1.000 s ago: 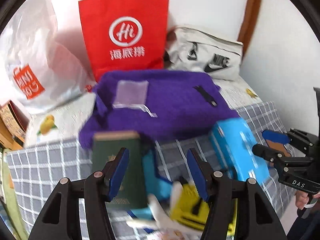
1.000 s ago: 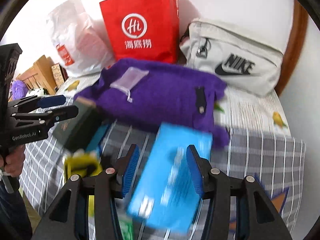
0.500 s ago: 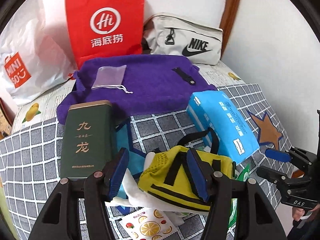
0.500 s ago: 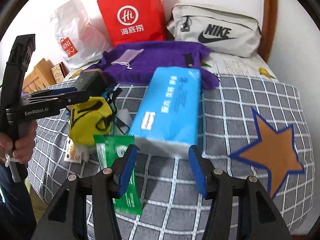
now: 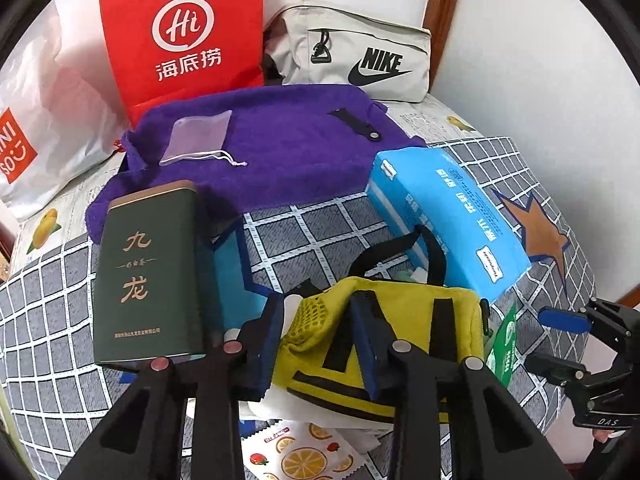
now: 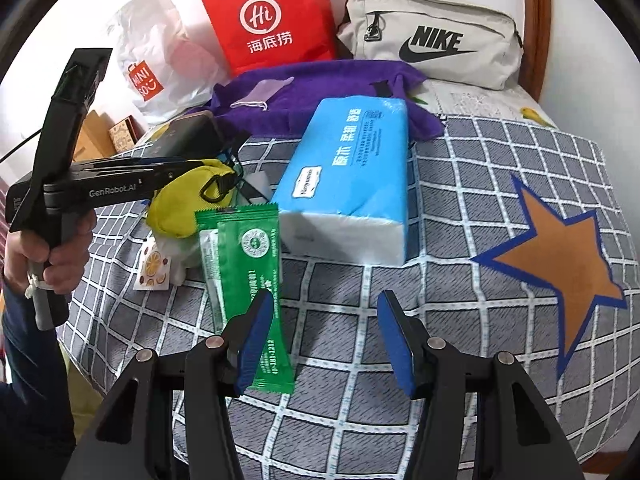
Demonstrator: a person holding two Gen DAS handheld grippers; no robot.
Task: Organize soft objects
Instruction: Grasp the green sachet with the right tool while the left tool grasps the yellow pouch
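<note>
One yellow mesh pouch (image 5: 384, 332), black-strapped, now between narrower-spread left claw (image 5: 320, 344) pads; right claw (image 6: 326, 338) wide, empty.

A bed covered with a grey-and-white checked blanket (image 6: 460, 208) bearing an orange, blue-edged star (image 6: 556, 248) stands against a plain white wall (image 5: 540, 60). A curved brown wooden headboard edge (image 6: 538, 20) rises at the corner, under soft, even light.

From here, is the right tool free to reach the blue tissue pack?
Probably yes. The right tool is open over bare quilt, and the blue tissue pack lies straight ahead; only the green sachet sits beside that path.
</note>
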